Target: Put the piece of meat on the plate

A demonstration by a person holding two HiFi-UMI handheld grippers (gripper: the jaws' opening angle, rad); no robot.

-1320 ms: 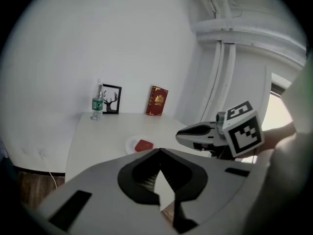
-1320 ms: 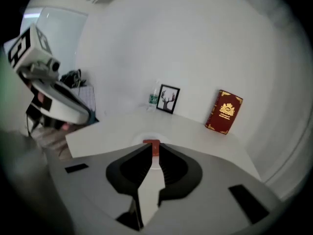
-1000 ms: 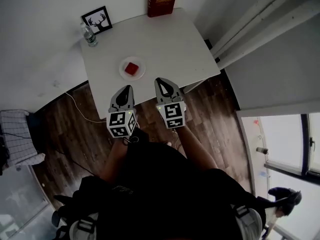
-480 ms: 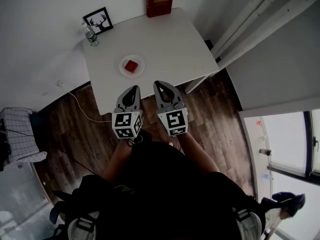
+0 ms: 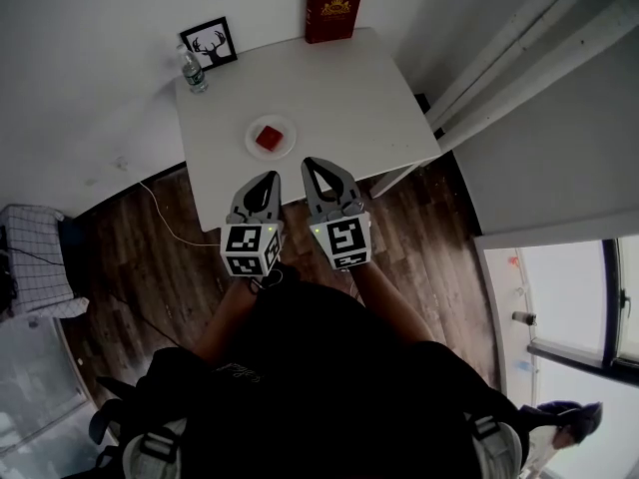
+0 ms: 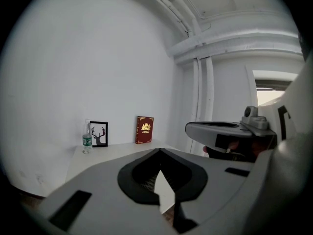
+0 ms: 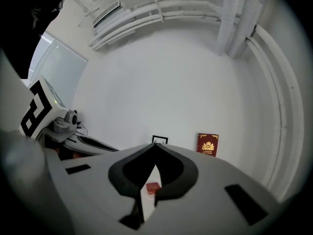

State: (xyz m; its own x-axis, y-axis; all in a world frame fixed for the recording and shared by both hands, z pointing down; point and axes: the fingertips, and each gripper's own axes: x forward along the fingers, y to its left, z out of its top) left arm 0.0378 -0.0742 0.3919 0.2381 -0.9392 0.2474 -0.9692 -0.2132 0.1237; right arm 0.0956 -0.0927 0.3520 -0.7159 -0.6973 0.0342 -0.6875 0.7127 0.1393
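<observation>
smooth matt white table (image 5: 339,98), dark wood-plank floor (image 5: 140,267), clear plastic bottle (image 5: 196,70).

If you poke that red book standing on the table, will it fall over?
Probably: the red book stands upright on its thin bottom edge, so a poke could topple it. Its cover looks hard, likely stiff.

On the table (image 5: 349,88), left of middle and toward the near edge: plate (image 5: 289,147), with meat (image 5: 269,138) on it. At the far left corner: bottle (image 5: 196,72). Just behind it and to its right: frame (image 5: 211,43), against the wall. At the far edge, right of middle: book (image 5: 333,11), upright against the wall, well apart from the frame. Over the near edge, side by side and just apart: left gripper (image 5: 266,178) and right gripper (image 5: 311,164), both before the plate and pointing toward the far edge.
</observation>
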